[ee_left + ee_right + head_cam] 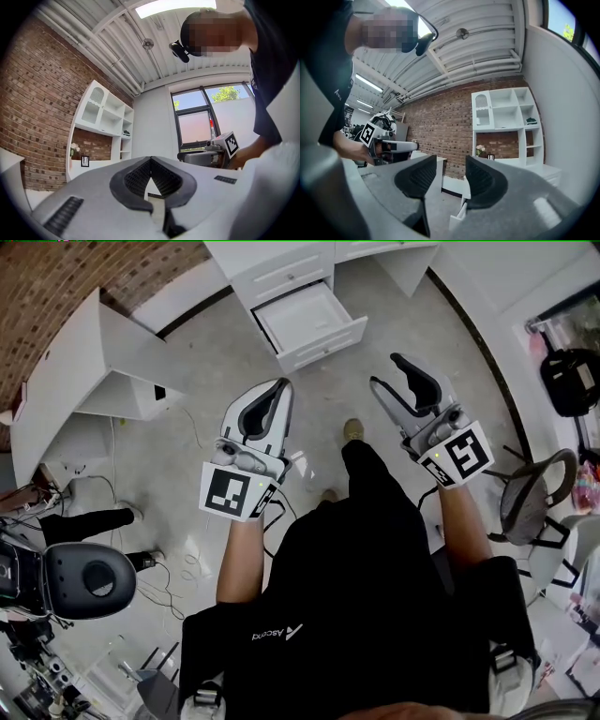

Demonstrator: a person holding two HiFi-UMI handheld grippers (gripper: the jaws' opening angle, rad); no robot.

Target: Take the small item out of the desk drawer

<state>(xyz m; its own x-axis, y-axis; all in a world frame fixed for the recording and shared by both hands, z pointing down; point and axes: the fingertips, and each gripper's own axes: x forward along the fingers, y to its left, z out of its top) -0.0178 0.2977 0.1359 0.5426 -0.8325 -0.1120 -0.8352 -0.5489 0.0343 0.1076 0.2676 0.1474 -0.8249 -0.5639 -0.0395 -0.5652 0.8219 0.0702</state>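
Note:
The white desk drawer (309, 320) stands pulled open at the top of the head view, well ahead of both grippers; its inside looks plain white and I can make out no small item in it. My left gripper (281, 382) is held at waist height, its jaws closed tip to tip with nothing between them, as the left gripper view (151, 160) also shows. My right gripper (384, 369) is open and empty. In the right gripper view (452, 176) a gap shows between its pads, and a corner of the drawer (458, 216) lies below.
A white angled counter (84, 371) stands at the left, a black seat (89, 577) and cables lie at the lower left, and a grey chair (534, 493) is at the right. A white shelf unit (506, 122) stands against a brick wall.

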